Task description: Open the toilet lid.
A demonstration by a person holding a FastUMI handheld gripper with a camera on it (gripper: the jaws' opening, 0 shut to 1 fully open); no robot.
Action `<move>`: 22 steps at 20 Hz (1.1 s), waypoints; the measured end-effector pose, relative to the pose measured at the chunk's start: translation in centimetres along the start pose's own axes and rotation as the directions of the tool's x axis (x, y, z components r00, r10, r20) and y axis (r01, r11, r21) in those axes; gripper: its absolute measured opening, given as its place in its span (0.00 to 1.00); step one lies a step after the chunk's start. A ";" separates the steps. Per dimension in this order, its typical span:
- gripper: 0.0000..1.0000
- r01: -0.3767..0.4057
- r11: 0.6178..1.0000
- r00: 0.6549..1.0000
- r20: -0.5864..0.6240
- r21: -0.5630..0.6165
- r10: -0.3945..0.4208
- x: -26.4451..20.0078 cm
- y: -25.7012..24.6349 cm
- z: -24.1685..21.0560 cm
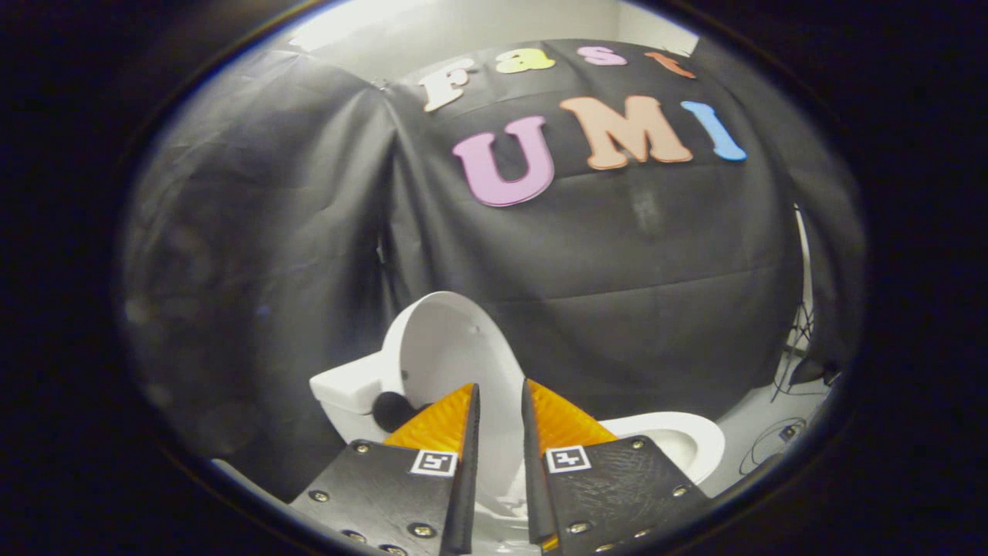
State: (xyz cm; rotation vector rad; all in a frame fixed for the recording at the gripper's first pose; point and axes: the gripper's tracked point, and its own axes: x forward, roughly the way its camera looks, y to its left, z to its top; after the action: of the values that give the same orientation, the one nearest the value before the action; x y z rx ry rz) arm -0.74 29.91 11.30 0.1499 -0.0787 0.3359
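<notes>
A white toilet stands against the black cloth wall. Its lid [451, 347] is raised upright and leans back toward the tank [346, 390]. The seat and bowl rim [683, 440] lie uncovered, beyond the right finger. My gripper [500, 395] is drawn back from the toilet with its fingertips [463, 409] in front of the lid's lower part. Its fingers stand a narrow gap apart. White toilet surface shows through that gap, and nothing is pressed between the fingers. A dark round thing [390, 409] sits by the hinge, just left of the left finger.
Black cloth [617, 293] hangs close behind and to the left of the toilet. Cables [772, 444] and a stand leg [803, 340] lie on the pale floor to the right of the bowl.
</notes>
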 end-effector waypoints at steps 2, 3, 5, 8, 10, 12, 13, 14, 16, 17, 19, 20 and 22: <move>0.28 0.070 0.997 0.998 -0.006 -0.014 -0.070 -1.0 -3.3 0.1; 0.30 0.096 0.995 0.995 -0.004 -0.025 -0.096 -1.3 -4.8 0.4; 0.31 0.134 0.990 0.991 0.003 -0.033 -0.134 -2.1 -7.1 1.3; 0.32 0.186 0.980 0.983 0.012 -0.069 -0.186 -3.2 -9.5 1.9; 0.42 0.188 0.977 0.982 -0.002 -0.101 -0.189 -3.5 -10.5 1.5; 0.64 0.190 0.974 0.981 -0.020 -0.127 -0.193 -4.0 -11.5 1.1; 0.75 0.190 0.973 0.981 -0.019 -0.131 -0.194 -4.2 -11.9 1.3; 0.77 0.199 0.971 0.979 -0.017 -0.135 -0.203 -4.5 -12.7 1.4; 0.88 0.221 0.964 0.975 -0.007 -0.146 -0.224 -5.2 -14.4 1.9; 0.94 0.227 0.963 0.973 -0.002 -0.146 -0.230 -5.7 -15.1 2.1; 1.00 0.240 0.961 0.970 0.008 -0.134 -0.241 -6.6 -16.7 2.8; 1.00 0.251 0.960 0.968 0.013 -0.125 -0.252 -7.1 -17.8 3.2; 1.00 0.270 0.955 0.963 0.030 -0.120 -0.268 -8.3 -19.7 4.1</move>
State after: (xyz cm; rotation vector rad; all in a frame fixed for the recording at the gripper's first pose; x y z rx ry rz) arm -2.18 8.23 11.91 0.0388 -0.0906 0.0573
